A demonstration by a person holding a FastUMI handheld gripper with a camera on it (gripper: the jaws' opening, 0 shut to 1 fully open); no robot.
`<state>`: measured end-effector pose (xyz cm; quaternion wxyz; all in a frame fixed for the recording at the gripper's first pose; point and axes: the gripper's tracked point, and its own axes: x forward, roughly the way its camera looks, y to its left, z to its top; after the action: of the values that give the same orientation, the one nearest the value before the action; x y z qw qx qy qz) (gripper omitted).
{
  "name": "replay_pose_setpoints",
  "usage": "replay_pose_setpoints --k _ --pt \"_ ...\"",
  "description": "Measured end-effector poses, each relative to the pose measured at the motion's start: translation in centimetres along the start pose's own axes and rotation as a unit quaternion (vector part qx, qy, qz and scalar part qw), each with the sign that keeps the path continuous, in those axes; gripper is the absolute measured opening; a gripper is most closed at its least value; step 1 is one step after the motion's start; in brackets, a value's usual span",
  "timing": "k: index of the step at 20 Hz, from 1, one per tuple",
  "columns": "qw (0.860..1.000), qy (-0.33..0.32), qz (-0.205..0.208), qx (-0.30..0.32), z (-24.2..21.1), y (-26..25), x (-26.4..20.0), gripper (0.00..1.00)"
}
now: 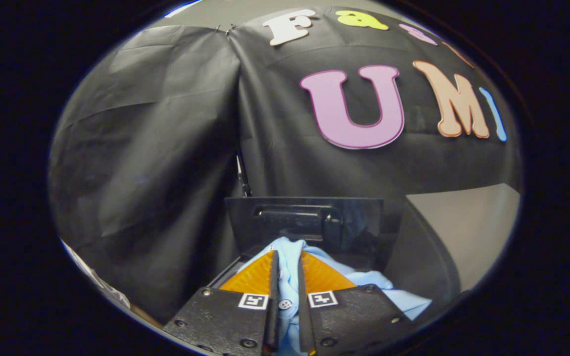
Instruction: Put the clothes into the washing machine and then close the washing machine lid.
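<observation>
I see my gripper with its two fingers drawn close together and clamped on a fold of a soft light-blue cloth garment, which has a small white button showing in the narrow gap between them. The rest of the garment spills out to the right of the fingers and bunches up just ahead of their tips. Just beyond it stands an upright flat black panel with a moulded handle recess, set against the booth's black cloth wall.
</observation>
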<state>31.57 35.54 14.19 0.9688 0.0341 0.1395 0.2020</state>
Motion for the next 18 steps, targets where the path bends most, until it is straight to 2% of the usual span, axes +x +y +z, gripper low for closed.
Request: replay_pose_setpoints --k 3,7,11,18 --pt "0.999 -0.023 0.005 0.023 0.9 0.4 1.7 0.43" --pt "0.999 -0.034 -0.002 0.001 2.2 0.5 1.9 0.79" --pt "0.999 -0.039 -0.007 -0.003 2.6 0.5 1.8 0.79" --pt "0.997 -0.073 -0.035 0.004 5.9 -0.5 4.0 0.97"
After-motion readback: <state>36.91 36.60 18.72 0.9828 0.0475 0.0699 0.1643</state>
